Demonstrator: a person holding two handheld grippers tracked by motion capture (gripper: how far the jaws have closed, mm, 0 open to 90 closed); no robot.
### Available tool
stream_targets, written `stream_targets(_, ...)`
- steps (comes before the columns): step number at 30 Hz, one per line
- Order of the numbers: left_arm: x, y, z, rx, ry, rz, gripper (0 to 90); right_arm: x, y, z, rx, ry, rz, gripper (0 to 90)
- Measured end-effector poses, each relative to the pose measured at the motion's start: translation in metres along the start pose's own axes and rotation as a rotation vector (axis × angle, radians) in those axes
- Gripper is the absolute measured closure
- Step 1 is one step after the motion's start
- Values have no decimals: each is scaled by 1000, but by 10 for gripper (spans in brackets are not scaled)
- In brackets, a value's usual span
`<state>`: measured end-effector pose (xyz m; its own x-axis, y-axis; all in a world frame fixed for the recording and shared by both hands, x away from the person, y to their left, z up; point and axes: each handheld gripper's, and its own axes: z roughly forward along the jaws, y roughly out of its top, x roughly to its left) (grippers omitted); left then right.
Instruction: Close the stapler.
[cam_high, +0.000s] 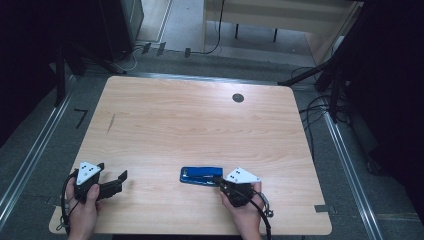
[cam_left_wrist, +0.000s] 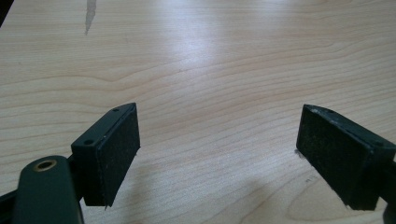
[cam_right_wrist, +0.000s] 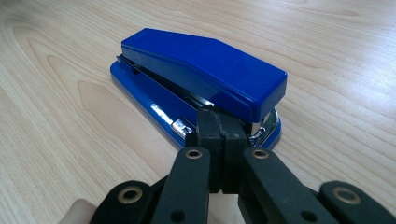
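On pale wood, glossy blue wedge-shaped stapler (cam_right_wrist: 196, 79)

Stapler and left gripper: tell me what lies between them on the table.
Nothing but bare wood. In the high view the table runs uninterrupted from the open left gripper across to the blue stapler, which the right gripper meets at its near end.

The glossy blue plastic stapler (cam_right_wrist: 196, 77) is lying flat on the light wood-grain table (cam_right_wrist: 56, 140), its long body running off toward the far left. The right gripper (cam_right_wrist: 221, 133) is sitting right at its near end, black jaws pressed together with no gap, tips touching the stapler's metal edge under the top cover.
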<state>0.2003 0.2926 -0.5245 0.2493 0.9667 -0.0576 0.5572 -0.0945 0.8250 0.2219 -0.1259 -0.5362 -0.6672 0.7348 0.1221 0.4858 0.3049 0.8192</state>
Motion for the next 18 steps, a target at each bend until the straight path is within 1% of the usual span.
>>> stream_targets(5,0,0,0,4,-1,2,140,-2,0,0,-2,7,1,900)
stream_targets(8,1,0,0,4,-1,-1,140,-3,-2,0,-15,23,7,900)
stream_targets(9,1,0,0,2,-2,-3,140,-4,-3,-1,-22,37,9,836)
stream_targets(10,1,0,0,1,-3,-5,140,-4,-4,-1,-29,62,9,791)
stream_targets(11,1,0,0,1,-4,-6,140,-4,-4,-1,-29,67,3,765)
stream_targets(13,1,0,0,3,-4,-2,140,-2,-4,-3,-23,53,-14,736)
stream_targets(18,0,0,0,0,-3,0,140,-7,-7,-13,-33,69,-3,648)
